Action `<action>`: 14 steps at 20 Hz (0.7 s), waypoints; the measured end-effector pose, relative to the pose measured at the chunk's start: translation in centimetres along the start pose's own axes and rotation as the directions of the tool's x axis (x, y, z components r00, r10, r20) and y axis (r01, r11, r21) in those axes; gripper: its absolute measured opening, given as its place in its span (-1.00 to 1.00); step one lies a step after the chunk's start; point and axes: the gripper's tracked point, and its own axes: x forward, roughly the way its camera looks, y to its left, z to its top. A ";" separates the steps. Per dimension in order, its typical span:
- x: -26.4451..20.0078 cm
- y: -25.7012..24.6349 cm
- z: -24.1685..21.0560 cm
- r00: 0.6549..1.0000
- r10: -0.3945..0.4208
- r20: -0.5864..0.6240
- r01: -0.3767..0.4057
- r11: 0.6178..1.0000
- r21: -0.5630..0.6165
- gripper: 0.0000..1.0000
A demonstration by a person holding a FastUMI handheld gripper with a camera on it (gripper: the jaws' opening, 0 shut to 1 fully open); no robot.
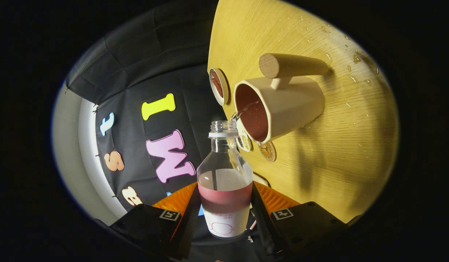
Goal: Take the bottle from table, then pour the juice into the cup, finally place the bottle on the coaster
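The gripper (225, 214) sits at the lower centre of the frame, and its 2 fingers are clamped on the bottle (224, 182), 1 finger pressing each side of the lower body. The bottle is clear, uncapped, and carries a pale label band around its base. The whole view is rolled, so the wooden table (319, 153) fills the right half of the frame and appears nearly vertical.

The bottle neck points up the frame toward the cup (279, 105), which lies in the upper centre-right. The cup is cream-coloured, with a cylindrical wooden handle (291, 65) above it in the frame. Its interior shows a reddish-brown liquid.

A thin clear stream (244, 111) runs from the bottle mouth to the cup opening, just left of the cup rim. Liquid remains in the lower part of the bottle.

The coaster (219, 86) lies on the table at the upper centre of the frame, just left of the cup and apart from it. 2 small round discs (268, 151) lie on the table below the cup. Water droplets (351, 69) are scattered across the table in the upper right of the frame.
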 end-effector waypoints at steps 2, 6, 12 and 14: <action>0.0 -0.3 -0.2 1.000 -0.010 -0.010 0.010 1.000 -0.003 0.53; 0.5 0.0 0.0 1.000 -0.011 0.000 0.011 1.000 0.024 0.53; 0.8 0.2 0.5 1.000 -0.008 0.010 0.007 0.995 0.100 0.52; 0.7 0.2 0.5 1.000 -0.010 0.002 0.010 0.993 0.114 0.53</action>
